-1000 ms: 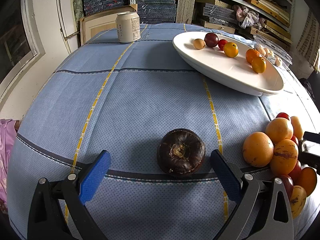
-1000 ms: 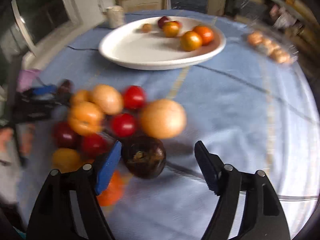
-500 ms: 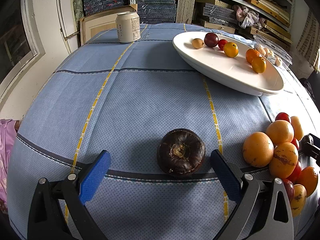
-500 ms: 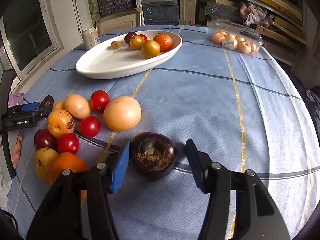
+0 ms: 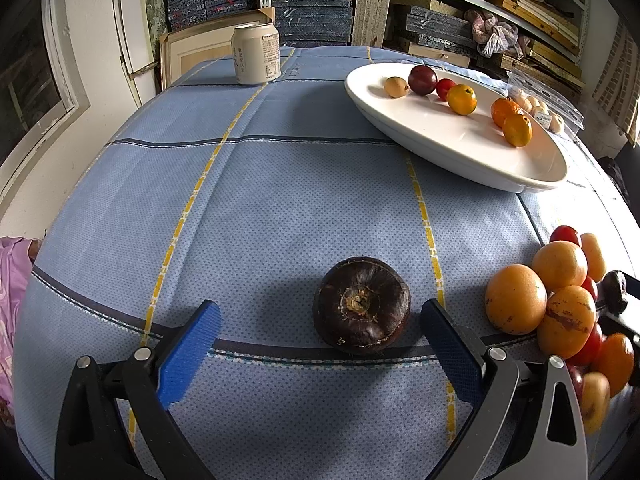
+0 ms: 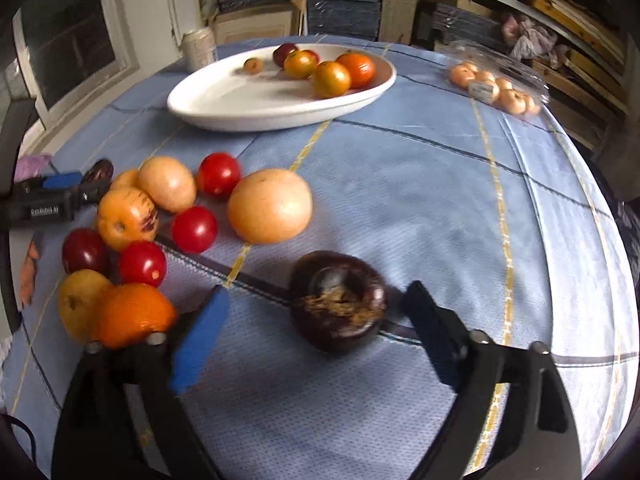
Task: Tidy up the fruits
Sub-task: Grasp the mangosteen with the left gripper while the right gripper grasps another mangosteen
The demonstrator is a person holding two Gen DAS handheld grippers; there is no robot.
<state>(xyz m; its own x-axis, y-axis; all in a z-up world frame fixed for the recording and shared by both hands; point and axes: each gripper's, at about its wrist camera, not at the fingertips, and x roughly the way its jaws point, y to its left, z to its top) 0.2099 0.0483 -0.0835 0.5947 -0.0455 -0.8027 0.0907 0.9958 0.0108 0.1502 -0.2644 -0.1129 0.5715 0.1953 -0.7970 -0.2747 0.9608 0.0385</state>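
A table (image 5: 280, 184) draped in blue checked cloth carries a white oval dish (image 5: 460, 148). Nearer than the dish lie loose fruit (image 6: 168, 220) and two dark fruits; a can (image 5: 256, 54) stands beyond it.

A blue checked tablecloth (image 5: 280, 184) covers the table. Towards the far side rests a white oval ceramic platter (image 6: 240, 108), with a handful of small round orange and red fruits (image 6: 332, 76) gathered at one end of it. Behind the platter's other end stands a pale drinks can (image 5: 256, 54). To the right of the platter, seen from the right wrist, lies a clear plastic pack of small pale fruits (image 6: 496, 88). Nearer, a loose heap of oranges and red tomatoes (image 6: 132, 236) sits on the cloth, and a large pale-orange round fruit (image 6: 270, 206) lies at the heap's right edge. One dark brown round fruit (image 6: 338, 306) lies just before that large fruit; another dark brown ribbed fruit (image 5: 362, 306) lies on the heap's opposite side.
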